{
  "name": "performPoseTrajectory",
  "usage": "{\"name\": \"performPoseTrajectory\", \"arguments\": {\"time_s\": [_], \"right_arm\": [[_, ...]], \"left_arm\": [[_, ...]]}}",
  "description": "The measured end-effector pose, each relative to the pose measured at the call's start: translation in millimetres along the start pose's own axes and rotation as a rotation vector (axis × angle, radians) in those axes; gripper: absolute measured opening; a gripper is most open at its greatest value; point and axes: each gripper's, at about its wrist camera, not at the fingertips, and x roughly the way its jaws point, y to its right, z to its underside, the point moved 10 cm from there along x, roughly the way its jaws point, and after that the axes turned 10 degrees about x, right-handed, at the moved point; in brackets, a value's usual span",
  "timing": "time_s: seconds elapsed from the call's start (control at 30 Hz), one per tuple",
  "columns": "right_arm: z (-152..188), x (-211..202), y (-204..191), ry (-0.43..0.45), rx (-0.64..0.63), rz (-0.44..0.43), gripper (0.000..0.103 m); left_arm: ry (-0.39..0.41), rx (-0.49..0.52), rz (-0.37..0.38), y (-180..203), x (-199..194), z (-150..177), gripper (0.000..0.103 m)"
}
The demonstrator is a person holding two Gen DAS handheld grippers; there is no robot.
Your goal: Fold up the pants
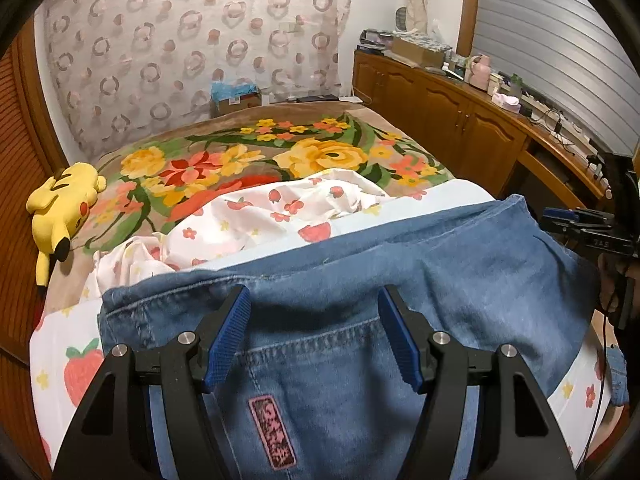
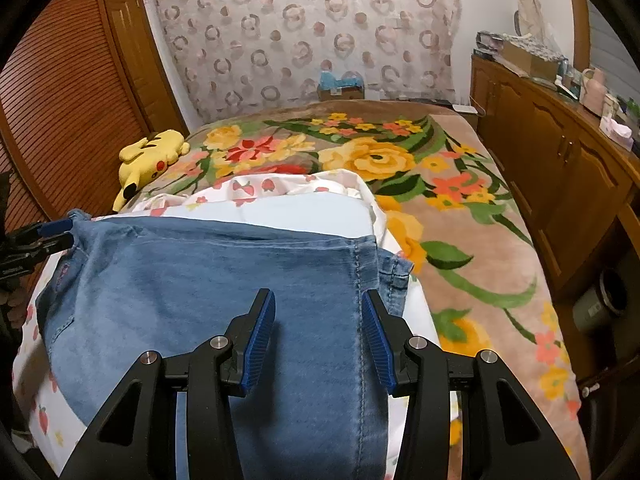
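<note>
Blue jeans (image 1: 460, 272) lie flat across a white strawberry-print sheet (image 1: 260, 216) on the bed, with a pink label (image 1: 272, 432) near my left gripper. The left gripper (image 1: 314, 300) hovers over the waistband end, its jaws wide and open, its pads clear of the denim. In the right wrist view the jeans (image 2: 200, 272) fill the foreground. The right gripper (image 2: 319, 300) stands open above them beside a side seam (image 2: 356, 280), gripping nothing. Each gripper shows at the other view's edge: right gripper (image 1: 568, 220), left gripper (image 2: 56, 236), both by the denim's corners.
A floral blanket (image 2: 460, 208) covers the bed beyond the sheet. A yellow plush toy (image 1: 66, 208) lies at the bed's left edge. A long wooden cabinet (image 1: 460, 112) with clutter on top runs along the right side. A louvred wooden door (image 2: 60, 100) stands on the left.
</note>
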Motion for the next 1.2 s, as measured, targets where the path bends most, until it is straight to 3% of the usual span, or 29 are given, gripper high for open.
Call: {"name": "performPoseTrajectory", "arguments": {"time_s": [0.3, 0.5, 0.8, 0.87, 0.9, 0.93, 1.1, 1.2], "right_arm": [[-12.5, 5.5, 12.3, -0.002, 0.012, 0.008, 0.047], [-15.6, 21.4, 17.6, -0.036, 0.032, 0.003, 0.047], [-17.3, 36.0, 19.9, -0.091, 0.043, -0.014, 0.047], [-19.4, 34.4, 18.7, -0.093, 0.049, -0.041, 0.028], [-20.5, 33.2, 18.1, -0.09, 0.048, -0.057, 0.012], [-21.8, 30.6, 17.4, -0.08, 0.048, -0.071, 0.006], [-44.8, -4.9, 36.3, 0.103, 0.091, -0.007, 0.003], [-49.3, -9.3, 53.3, 0.115, 0.119, 0.06, 0.003]], "left_arm": [[-0.028, 0.07, 0.035, 11.1, 19.9, -8.0, 0.067], [-0.085, 0.062, 0.035, 9.7, 39.7, 7.6, 0.067], [-0.083, 0.063, 0.038, 9.7, 41.8, 10.5, 0.067], [-0.081, 0.06, 0.038, 10.1, 43.0, 8.8, 0.067], [-0.08, 0.057, 0.04, 9.8, 43.6, 8.5, 0.067], [-0.08, 0.058, 0.038, 10.1, 43.8, 7.4, 0.067], [-0.061, 0.047, 0.029, 8.8, 42.2, 0.0, 0.067], [-0.049, 0.039, 0.019, 5.7, 37.1, -4.5, 0.067]]}}
